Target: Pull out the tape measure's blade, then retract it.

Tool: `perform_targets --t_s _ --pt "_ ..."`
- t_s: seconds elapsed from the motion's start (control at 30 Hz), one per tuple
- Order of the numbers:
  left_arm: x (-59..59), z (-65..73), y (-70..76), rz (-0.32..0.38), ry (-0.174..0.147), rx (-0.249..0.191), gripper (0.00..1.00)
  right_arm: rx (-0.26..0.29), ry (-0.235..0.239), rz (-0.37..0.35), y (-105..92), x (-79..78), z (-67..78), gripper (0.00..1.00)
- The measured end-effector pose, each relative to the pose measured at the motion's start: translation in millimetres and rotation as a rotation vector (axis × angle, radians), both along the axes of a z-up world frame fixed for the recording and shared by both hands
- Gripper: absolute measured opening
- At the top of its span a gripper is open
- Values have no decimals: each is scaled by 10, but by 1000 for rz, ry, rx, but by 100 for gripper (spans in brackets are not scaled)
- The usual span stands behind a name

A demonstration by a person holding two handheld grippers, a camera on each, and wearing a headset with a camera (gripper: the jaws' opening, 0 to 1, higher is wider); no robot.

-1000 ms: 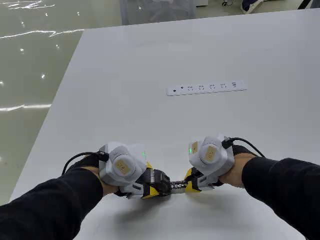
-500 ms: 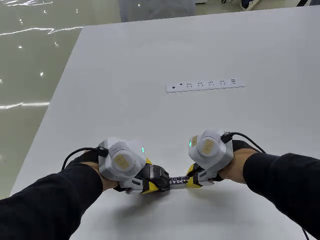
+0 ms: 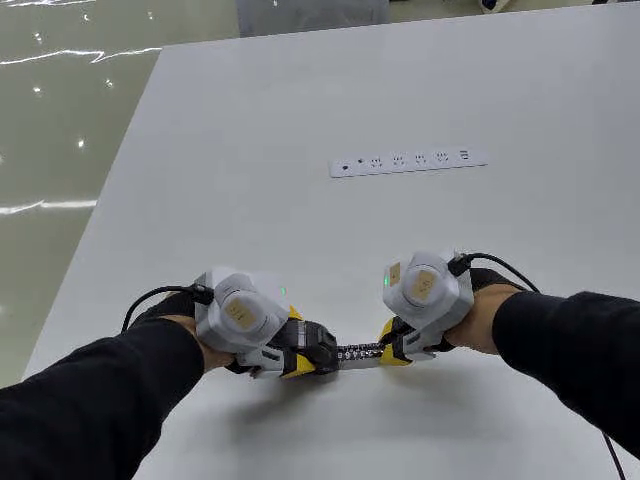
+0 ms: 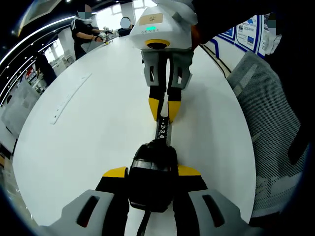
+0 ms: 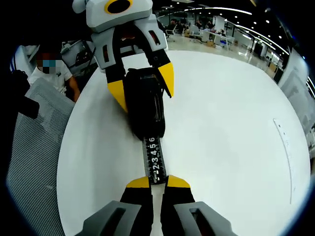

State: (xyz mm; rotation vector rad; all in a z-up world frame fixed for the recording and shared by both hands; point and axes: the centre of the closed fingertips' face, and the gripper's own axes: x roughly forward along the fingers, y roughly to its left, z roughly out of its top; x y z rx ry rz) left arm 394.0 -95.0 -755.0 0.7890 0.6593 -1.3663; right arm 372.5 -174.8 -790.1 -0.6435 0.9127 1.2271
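Pull-out looks barely begun: left tongs [image 3: 303, 346] clamp the tape measure [image 3: 318, 350], right tongs [image 3: 386, 350] pinch the short blade [image 3: 360, 352]. Next: draw it toward 3 o'clock, case steady.

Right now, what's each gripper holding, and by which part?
Left gripper is shut on the tape measure's case, one jaw per side. Right gripper pinches the blade at its free end.

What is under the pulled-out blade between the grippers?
Bare white table lies under the blade. The blade's tip is covered by the shut jaws of the right gripper. The rest sits inside the case.
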Motion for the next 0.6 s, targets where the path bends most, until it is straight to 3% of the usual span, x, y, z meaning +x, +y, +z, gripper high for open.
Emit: perform_targets --t_s 0.6 --pt "-17 15 -5 0 -4 -3 28 -34 9 -13 -225 -36 -19 0"
